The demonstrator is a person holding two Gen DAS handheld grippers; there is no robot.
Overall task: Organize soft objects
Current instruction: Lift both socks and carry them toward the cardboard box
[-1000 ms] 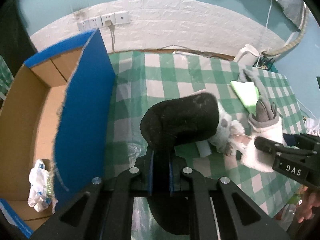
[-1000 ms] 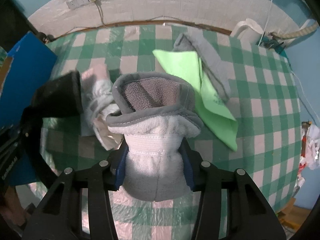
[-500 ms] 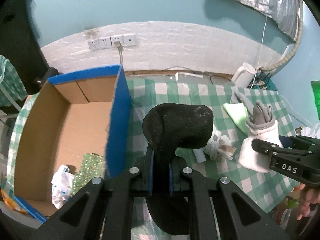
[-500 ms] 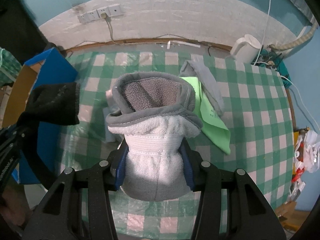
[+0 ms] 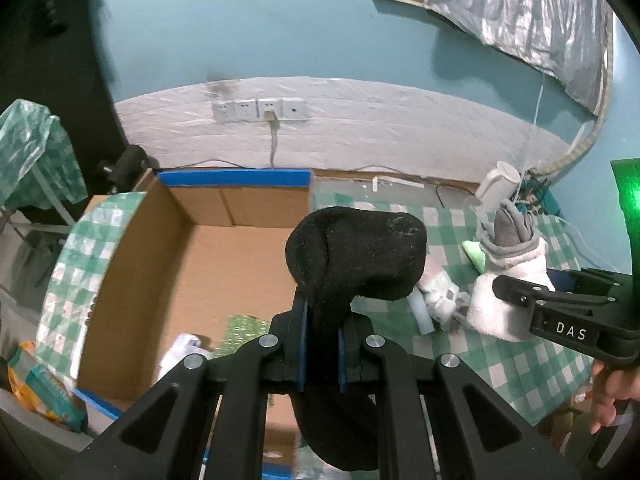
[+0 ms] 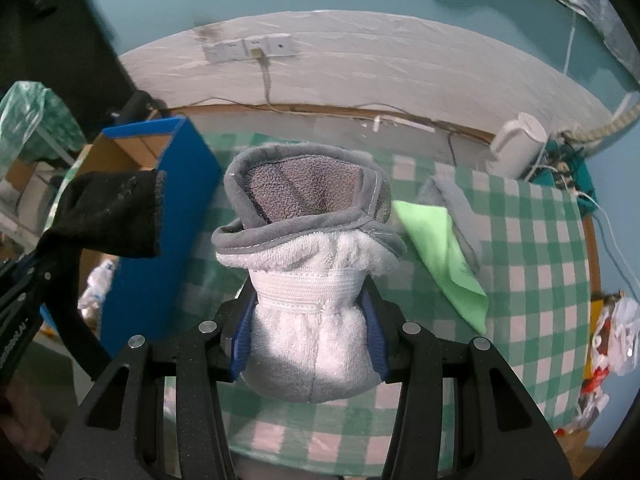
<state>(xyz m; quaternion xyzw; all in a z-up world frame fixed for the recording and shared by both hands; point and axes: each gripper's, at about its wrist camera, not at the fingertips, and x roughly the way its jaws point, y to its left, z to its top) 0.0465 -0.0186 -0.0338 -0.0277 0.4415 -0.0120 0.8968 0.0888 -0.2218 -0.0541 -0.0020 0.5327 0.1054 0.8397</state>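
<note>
My left gripper (image 5: 320,344) is shut on a black sock (image 5: 356,256) and holds it high above the right wall of an open cardboard box (image 5: 152,264) with blue edges. My right gripper (image 6: 308,332) is shut on a white and grey fleece bootie (image 6: 304,248), held above the green checked table (image 6: 532,240). The bootie (image 5: 508,280) and right gripper also show at the right of the left wrist view. The sock (image 6: 112,216) and box (image 6: 156,216) show at the left of the right wrist view.
A green cloth (image 6: 444,248) and a grey cloth (image 6: 456,204) lie on the table. A white crumpled item (image 5: 436,300) lies beside the box. Inside the box are a white bag (image 5: 180,356) and a green patterned item (image 5: 244,328). A white kettle (image 6: 516,144) stands at the back.
Both grippers have risen well above the table with their items. The left gripper has moved left, so the box interior is more in view.
</note>
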